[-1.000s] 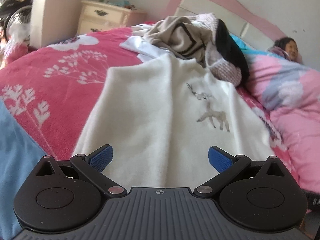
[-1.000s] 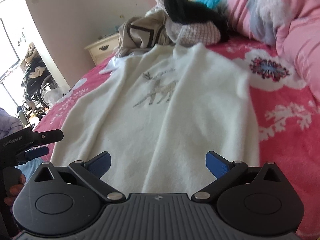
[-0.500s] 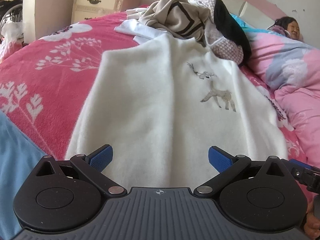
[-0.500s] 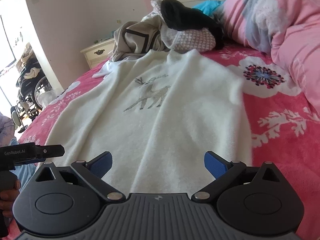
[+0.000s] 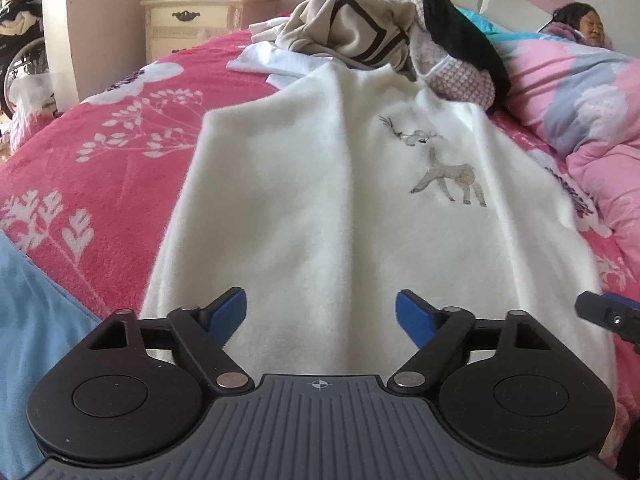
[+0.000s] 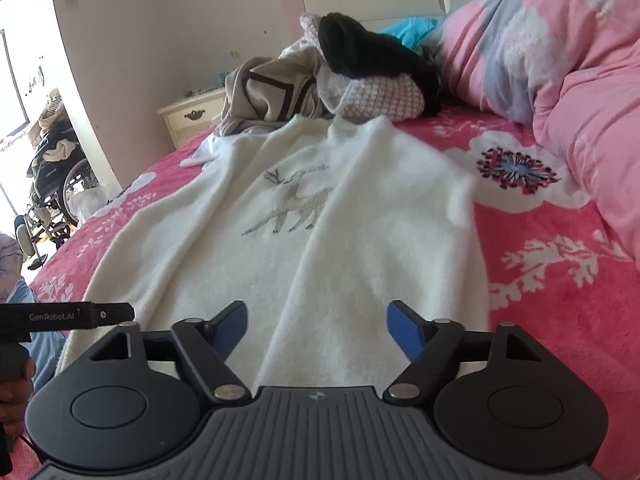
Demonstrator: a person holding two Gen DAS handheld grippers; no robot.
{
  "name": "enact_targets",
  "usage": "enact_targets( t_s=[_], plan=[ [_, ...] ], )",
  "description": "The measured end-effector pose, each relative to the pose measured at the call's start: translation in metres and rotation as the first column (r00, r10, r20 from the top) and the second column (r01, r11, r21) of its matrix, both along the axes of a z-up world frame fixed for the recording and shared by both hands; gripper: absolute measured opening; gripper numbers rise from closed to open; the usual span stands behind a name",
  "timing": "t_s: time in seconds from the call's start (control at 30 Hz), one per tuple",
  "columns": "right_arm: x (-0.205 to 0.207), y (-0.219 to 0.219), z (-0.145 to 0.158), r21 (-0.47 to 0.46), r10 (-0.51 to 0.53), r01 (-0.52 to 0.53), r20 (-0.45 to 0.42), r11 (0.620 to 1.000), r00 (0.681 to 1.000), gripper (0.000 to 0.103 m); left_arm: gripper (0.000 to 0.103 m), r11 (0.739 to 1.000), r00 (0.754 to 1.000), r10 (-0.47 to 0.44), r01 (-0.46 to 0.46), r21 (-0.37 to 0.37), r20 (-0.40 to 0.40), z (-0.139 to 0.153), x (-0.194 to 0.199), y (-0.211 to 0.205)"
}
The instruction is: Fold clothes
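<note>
A cream fleece garment with a grey deer print (image 5: pixel 340 184) (image 6: pixel 304 224) lies spread flat on the pink flowered bedspread (image 5: pixel 100 152) (image 6: pixel 560 272). My left gripper (image 5: pixel 320 314) hovers open just above the garment's near hem, nothing between its blue pads. My right gripper (image 6: pixel 316 322) is open too, over the same hem further right. The tip of the right gripper (image 5: pixel 612 316) shows at the right edge of the left wrist view. The left gripper's black body (image 6: pixel 68 316) and the hand holding it show at the left of the right wrist view.
A heap of unfolded clothes (image 5: pixel 392 36) (image 6: pixel 332 76), beige, black and checked, lies at the garment's far end. A person (image 5: pixel 584 28) lies under a pink quilt (image 6: pixel 568 60) on the right. A cream nightstand (image 5: pixel 200 20) and a wheelchair (image 6: pixel 52 192) stand off to the left.
Both grippers have dropped lower and closer to the garment's near hem. The garment's far right edge has shifted slightly. Both stay open.
</note>
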State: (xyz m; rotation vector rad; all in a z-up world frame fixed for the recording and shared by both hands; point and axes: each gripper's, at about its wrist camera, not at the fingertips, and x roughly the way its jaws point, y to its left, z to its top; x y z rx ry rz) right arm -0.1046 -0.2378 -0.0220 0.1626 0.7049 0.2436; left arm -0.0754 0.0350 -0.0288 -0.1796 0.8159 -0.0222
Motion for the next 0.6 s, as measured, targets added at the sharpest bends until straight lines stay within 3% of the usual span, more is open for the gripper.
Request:
enact_targets(
  t_s=[0.23,0.6],
  plan=[
    [0.005,-0.002,-0.005,0.020,-0.017,0.018,-0.025,1.000,1.000,0.069,0.061,1.000,1.000,0.020,-0.020,0.002,0.010,0.000,0.004,0.004],
    [0.009,-0.002,-0.012,0.021,-0.020,0.021,-0.047,1.000,0.999,0.067,0.060,1.000,1.000,-0.004,0.004,0.022,-0.009,-0.009,0.006,-0.002]
  ],
)
